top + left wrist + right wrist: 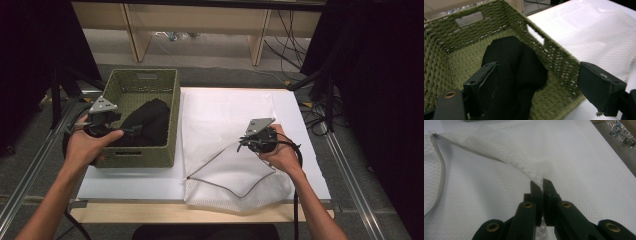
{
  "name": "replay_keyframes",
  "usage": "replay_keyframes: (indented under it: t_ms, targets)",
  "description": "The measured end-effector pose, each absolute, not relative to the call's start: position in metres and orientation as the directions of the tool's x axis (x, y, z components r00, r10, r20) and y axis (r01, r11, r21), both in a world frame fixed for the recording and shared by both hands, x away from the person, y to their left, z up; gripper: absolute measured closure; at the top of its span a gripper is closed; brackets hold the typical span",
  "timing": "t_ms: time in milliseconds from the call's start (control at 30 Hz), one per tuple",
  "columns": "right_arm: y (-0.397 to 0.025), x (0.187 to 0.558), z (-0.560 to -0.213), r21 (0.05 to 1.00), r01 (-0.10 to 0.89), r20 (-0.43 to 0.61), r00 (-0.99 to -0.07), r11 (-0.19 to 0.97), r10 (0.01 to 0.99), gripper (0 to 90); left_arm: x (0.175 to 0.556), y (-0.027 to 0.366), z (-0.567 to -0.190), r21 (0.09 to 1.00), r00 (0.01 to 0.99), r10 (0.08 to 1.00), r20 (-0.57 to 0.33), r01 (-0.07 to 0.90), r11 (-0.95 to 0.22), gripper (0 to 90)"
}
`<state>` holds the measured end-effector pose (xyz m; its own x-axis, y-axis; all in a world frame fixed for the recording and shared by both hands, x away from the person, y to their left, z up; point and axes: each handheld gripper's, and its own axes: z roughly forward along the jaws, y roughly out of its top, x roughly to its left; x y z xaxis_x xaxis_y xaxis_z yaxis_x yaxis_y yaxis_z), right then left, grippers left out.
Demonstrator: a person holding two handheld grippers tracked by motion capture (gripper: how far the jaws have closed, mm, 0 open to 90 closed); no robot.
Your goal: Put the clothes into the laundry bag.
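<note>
**Inspector:** Start at the left gripper (131,131). Status?

**Assessor:** Jaws spread wide, nothing between them. It sits over the near part of the green woven basket (172,127), with the black garment (514,72) directly ahead of and below the jaws. In the left gripper view one jaw lies over the cloth and the other is out over the basket's right wall.

**Inspector:** The right gripper (542,185)?

**Assessor:** Closed tight on the upper edge of the white mesh laundry bag (225,120), lifting that lip so the zippered mouth (220,172) gapes.

**Inspector:** The governing relation?

**Assessor:** The garment lies to the left of the bag, across the basket wall. The left gripper is much the nearer to it; the right is occupied. The bag's open mouth faces left and towards the person.

**Inspector:** Condition of the garment?

**Assessor:** A soft, crumpled black heap, its long axis running from the near left of the basket towards the far right. In my judgement it will drape and trail when lifted.
</note>
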<state>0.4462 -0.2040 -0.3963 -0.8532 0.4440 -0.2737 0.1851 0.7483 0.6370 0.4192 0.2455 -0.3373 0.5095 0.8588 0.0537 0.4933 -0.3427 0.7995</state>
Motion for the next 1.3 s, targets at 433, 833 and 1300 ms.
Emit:
replay_keyframes:
  t_ms: [433, 833, 1300]
  targets:
    - [-0.203, 0.445, -0.394, 0.636, 0.185, -0.282, -0.848, 0.749, 0.449, 88.9, 0.493, 0.247, -0.37, 0.732, 0.469, 0.883, 0.0, 0.602, -0.32, 17.6]
    - [-0.202, 0.447, -0.396, 0.628, 0.163, -0.293, -0.857, 0.761, 0.425, 88.7, 0.532, 0.261, -0.415, 0.674, 0.486, 0.873, -0.043, 0.659, -0.334, 16.8]
    - [-0.201, 0.446, -0.397, 0.614, 0.175, -0.282, -0.862, 0.77, 0.42, 88.6, 0.539, 0.261, -0.443, 0.603, 0.535, 0.841, -0.082, 0.698, -0.386, 16.6]
